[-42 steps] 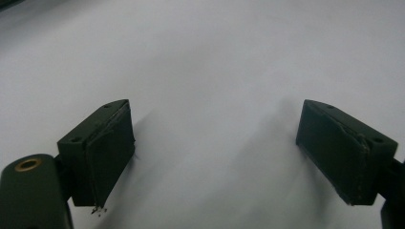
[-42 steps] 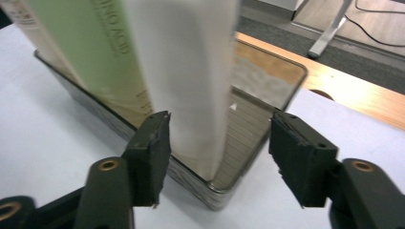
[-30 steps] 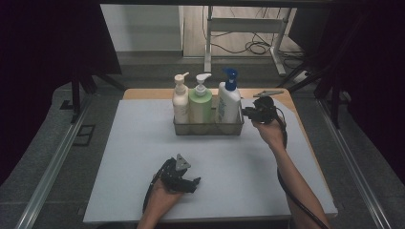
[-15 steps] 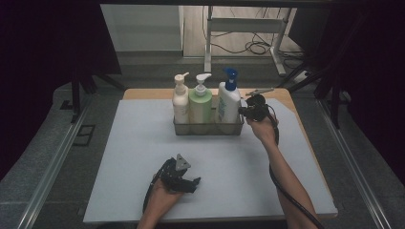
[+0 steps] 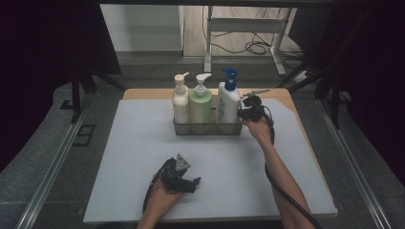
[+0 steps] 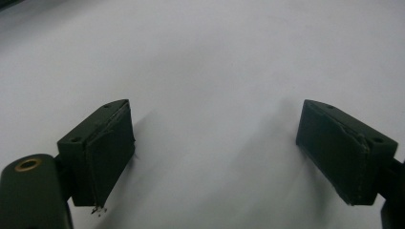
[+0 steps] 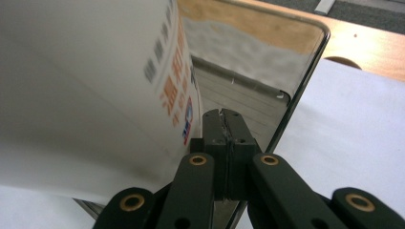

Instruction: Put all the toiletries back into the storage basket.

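Right of centre in the high view, the right gripper is clamping the thin wall of the clear tray, its jaws pressed together on the rim beside the white bottle with the blue pump. Lower centre, the left gripper is resting wide apart on the white mat, holding nothing. Pulling from one end is likely risking a tilt: the tall bottles could be toppling, or the slim rim slipping free.
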Demonstrator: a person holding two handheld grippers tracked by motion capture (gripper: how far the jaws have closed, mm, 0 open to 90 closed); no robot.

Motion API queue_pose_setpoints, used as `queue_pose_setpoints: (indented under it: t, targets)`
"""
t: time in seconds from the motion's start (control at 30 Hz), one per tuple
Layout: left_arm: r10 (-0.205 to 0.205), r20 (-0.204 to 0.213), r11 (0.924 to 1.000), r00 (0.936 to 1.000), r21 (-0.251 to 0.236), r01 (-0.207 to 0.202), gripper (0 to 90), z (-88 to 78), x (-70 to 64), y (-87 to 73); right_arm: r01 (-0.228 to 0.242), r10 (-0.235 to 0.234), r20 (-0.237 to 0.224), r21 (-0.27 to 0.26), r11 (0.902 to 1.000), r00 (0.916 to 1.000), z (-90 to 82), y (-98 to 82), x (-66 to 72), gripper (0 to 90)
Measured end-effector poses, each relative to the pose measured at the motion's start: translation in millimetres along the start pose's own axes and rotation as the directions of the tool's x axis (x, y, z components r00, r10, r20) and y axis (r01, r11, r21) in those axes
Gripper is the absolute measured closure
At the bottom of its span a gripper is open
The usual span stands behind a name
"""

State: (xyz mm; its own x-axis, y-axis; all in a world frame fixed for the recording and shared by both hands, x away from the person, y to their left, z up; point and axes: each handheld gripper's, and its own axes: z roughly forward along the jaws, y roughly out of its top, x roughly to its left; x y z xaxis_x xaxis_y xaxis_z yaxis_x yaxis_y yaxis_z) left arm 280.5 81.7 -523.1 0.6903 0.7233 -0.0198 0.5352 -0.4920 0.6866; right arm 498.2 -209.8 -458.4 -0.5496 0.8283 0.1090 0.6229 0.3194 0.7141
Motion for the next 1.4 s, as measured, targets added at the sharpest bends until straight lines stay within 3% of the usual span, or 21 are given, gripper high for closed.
queue_pose_setpoints:
  t: [0.83, 1.4]
  targets:
    - [-0.003, 0.001, 1.0000, 1.0000, -0.001, 0.003, 12.6, 0.0, -0.2, 0.1, 0.003, -0.003, -0.013, 0.029, 0.9996, 0.9999, 10.6, -2.1, 7.6, 86.7]
    - [-0.003, 0.001, 1.0000, 1.0000, -0.001, 0.003, 12.6, 0.1, -0.1, 0.1, 0.034, -0.032, -0.027, 0.045, 0.9984, 0.9991, 15.6, -0.5, 15.7, 85.8]
